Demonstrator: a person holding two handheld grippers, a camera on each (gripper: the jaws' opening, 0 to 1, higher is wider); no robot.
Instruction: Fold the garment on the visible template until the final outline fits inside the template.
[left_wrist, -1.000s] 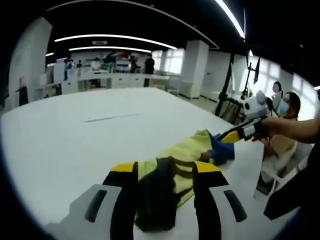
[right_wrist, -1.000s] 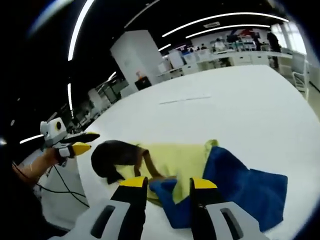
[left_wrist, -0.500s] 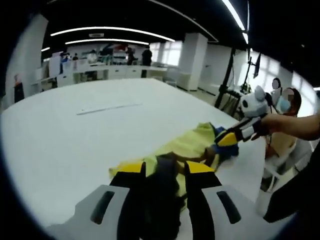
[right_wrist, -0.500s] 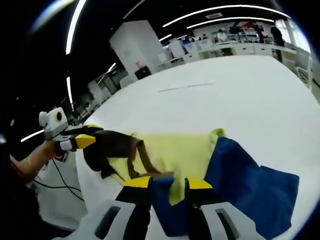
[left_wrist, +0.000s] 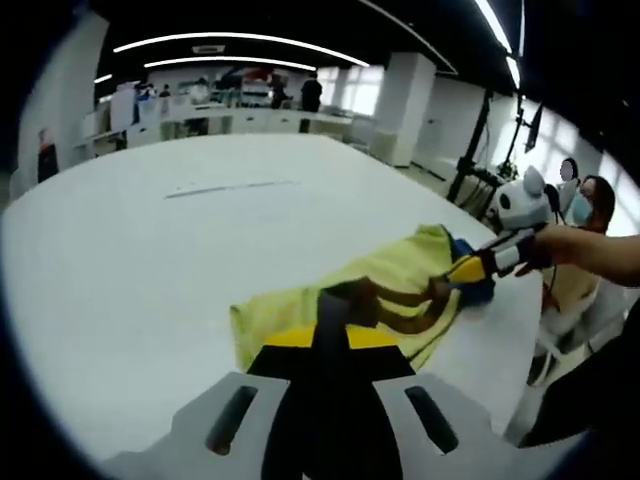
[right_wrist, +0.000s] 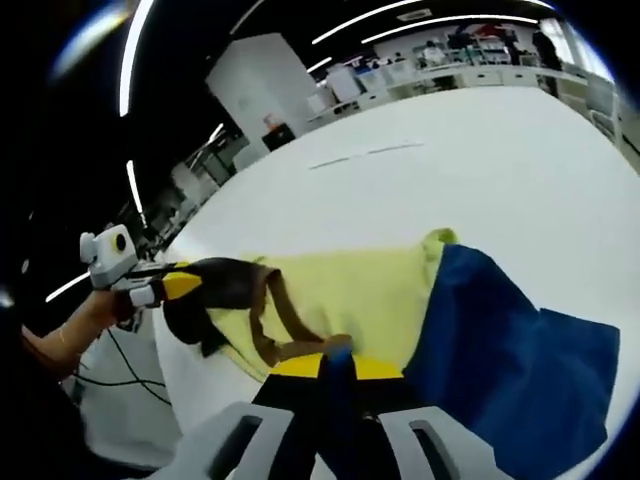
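Seen on a broad white worktop (left_wrist: 120, 270) in an open hall: a garment (left_wrist: 375, 290) of yellow, dark and blue cloth, stretched out between two hand-held grippers. In the left gripper view, left gripper (left_wrist: 331, 337) at the bottom of frame, yellow-tipped fingers (left_wrist: 288, 338) clenched on a dark fold of the garment, yellow cloth running away from them toward the far right. There, right gripper (left_wrist: 470, 268) coming in from the right, held in a hand (left_wrist: 545, 250), its yellow tip touching the blue end of the cloth. Beyond it, a seated person (left_wrist: 585, 265) at the worktop's edge. In the right gripper view, right gripper (right_wrist: 338, 366) at the bottom, fingers (right_wrist: 375, 368) pinched together on the blue edge where it meets the yellow panel; a wide blue section (right_wrist: 510, 370) lying flat on the worktop (right_wrist: 480, 180) to the right. At the left of that view, left gripper (right_wrist: 180, 285) grasping the dark end of the garment (right_wrist: 350, 290), which hangs slightly bunched there. A thin line (left_wrist: 230, 187) marked on the worktop well beyond the cloth. Desks and figures (left_wrist: 250, 100) far behind under strip lights.
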